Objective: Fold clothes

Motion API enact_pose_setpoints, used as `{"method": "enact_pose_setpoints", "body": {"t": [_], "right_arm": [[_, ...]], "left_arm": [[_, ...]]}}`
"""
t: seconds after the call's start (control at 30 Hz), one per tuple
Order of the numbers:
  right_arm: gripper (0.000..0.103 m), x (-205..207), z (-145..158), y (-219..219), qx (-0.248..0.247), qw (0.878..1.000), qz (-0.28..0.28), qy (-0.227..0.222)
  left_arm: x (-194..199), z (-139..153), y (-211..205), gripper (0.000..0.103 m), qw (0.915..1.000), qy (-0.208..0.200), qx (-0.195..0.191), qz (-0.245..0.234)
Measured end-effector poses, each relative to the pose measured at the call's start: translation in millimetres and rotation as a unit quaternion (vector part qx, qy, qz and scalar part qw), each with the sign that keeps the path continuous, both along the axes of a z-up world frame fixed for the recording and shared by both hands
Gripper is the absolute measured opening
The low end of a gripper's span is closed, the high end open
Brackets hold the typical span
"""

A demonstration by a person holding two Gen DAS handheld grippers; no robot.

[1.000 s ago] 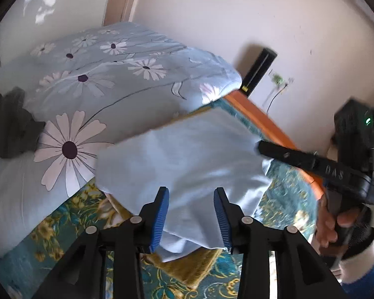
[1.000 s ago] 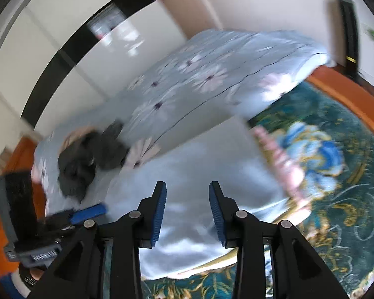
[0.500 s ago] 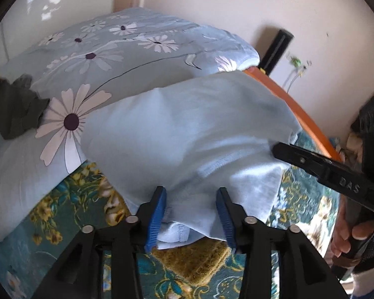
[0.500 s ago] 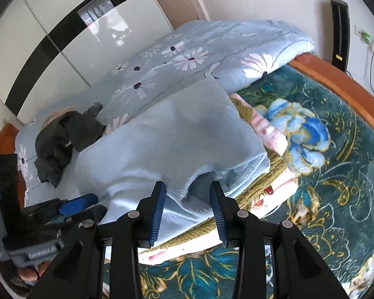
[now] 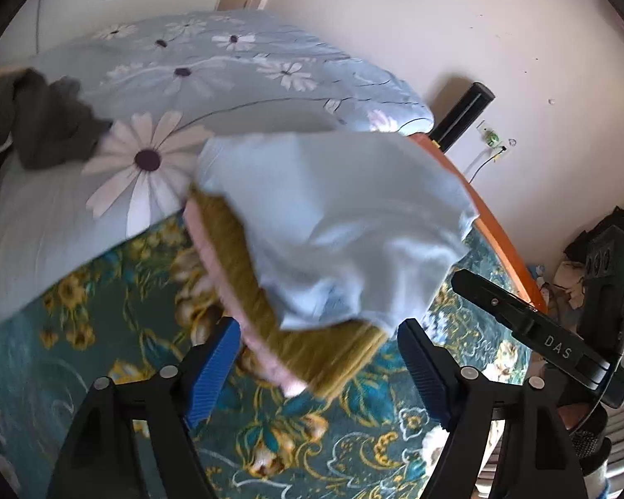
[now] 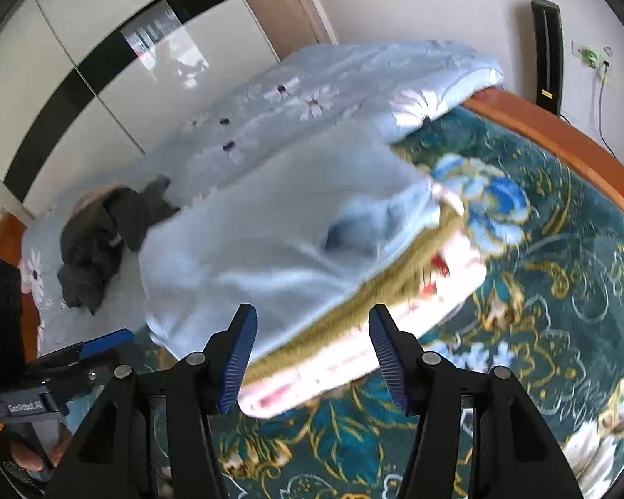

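Note:
A light blue garment (image 5: 345, 224) (image 6: 270, 241) lies folded on top of a pile of an olive piece (image 5: 245, 249) and a pink piece (image 5: 204, 245) on the bed. My left gripper (image 5: 318, 357) hovers at the pile's near edge; its jaws are opening, wide apart, and the pads touch no cloth. My right gripper (image 6: 312, 337) is at the pile's other near side. Its jaws are opening too, with the pile's edge just beyond the tips and nothing pressed between them. Each view shows the other gripper at its side, in a person's hand.
A dark crumpled garment (image 5: 41, 124) (image 6: 104, 233) lies on the daisy-print duvet (image 5: 229, 62) behind the pile. A teal flowered blanket (image 5: 104, 332) covers the near bed. The orange bed frame (image 5: 499, 228), a black upright device (image 5: 461, 116) and a wall stand to the right.
Both grippers held the blue garment's near edge, carried it forward and down onto the pile, then spread their jaws and let it go.

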State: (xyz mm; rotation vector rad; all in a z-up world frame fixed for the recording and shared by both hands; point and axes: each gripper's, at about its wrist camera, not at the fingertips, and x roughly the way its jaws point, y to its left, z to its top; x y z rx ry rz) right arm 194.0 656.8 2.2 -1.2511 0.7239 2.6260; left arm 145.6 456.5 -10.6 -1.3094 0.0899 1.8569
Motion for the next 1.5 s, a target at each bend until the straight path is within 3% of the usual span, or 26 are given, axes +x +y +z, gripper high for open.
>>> {"method": "enact_pose_setpoints", "body": {"t": [0.07,0.1,0.13,0.23,0.27,0.33,0.47,0.53,0.7,1.03,1.33,1.5], "right_arm": [[0.069,5.5,-3.6,-3.4,-0.006,1.0,-0.005,0.004],[0.074,8.9,-4.5,-5.3,-0.008,1.0,-0.007,0.008],[0.074,11.8,-5.3,-7.2,-0.009,1.0,-0.008,0.012],[0.074,15.5,-7.0,-12.5,-0.009,1.0,-0.01,0.019],[0.075,15.9,-7.8,-13.9,-0.009,1.0,-0.011,0.019],[0.087,16.9,-8.6,-15.3,-0.008,1.0,-0.016,0.02],[0.088,19.6,-5.3,-17.5,0.005,0.999,-0.021,0.027],[0.096,19.6,-3.4,-18.7,0.017,0.999,-0.022,0.027],[0.103,23.0,-1.5,-17.8,0.051,0.998,-0.032,0.023],[0.103,30.4,-7.4,-14.6,0.105,0.993,-0.047,0.028],[0.103,26.8,-18.7,-18.5,0.114,0.993,-0.038,0.013],[0.103,21.2,-26.4,-25.1,0.115,0.993,-0.024,0.0]], "left_arm": [[3.4,-1.9,-9.6,0.091,0.9999,-0.001,0.009,0.005],[5.5,-1.4,-14.6,0.1,0.9998,0.0,0.018,0.007],[8.6,0.9,-19.6,0.103,0.9995,0.007,0.029,0.007],[18.1,9.7,-30.7,0.103,0.998,0.034,0.053,0.002],[20.2,12.0,-31.2,0.103,0.9978,0.042,0.052,-0.001],[24.3,15.9,-30.9,0.103,0.9974,0.058,0.043,-0.006],[26.5,16.4,-28.7,0.103,0.9975,0.064,0.028,-0.005],[26.1,14.4,-28.7,0.103,0.9977,0.061,0.028,-0.001],[26.2,7.8,-32.3,0.103,0.9956,0.087,0.025,0.024],[30.6,-5.3,-30.3,0.103,0.9929,0.107,0.039,0.035],[27.9,-26.2,-12.1,0.103,0.9904,0.135,-0.015,0.027],[29.3,-33.2,-11.2,0.103,0.9896,0.139,-0.021,0.028]]}}
